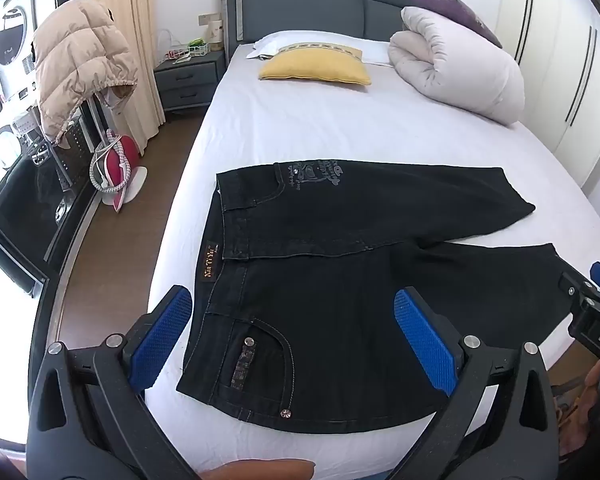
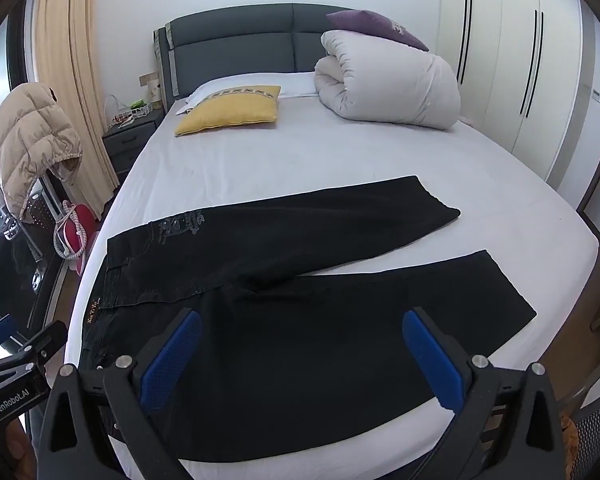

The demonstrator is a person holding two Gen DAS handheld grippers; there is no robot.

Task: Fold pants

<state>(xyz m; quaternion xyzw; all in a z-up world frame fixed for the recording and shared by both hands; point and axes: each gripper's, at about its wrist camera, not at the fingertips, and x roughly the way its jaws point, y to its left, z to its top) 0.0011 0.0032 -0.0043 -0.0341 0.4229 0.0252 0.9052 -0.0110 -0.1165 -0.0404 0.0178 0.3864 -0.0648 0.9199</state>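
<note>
White sheeting covers the bed [image 2: 300, 168], and both tongs hang spread and empty over its near edge. Left tongs [image 1: 292, 340] sit above the waistband end of the black pants [image 1: 340, 280]; right tongs [image 2: 300, 356] hover above the nearer leg. Pants lie flat, long axis running left to right, legs splayed apart toward the right. Farther back rest a yellow pillow [image 2: 228, 112] and rolled duvet [image 2: 388, 84].
</note>
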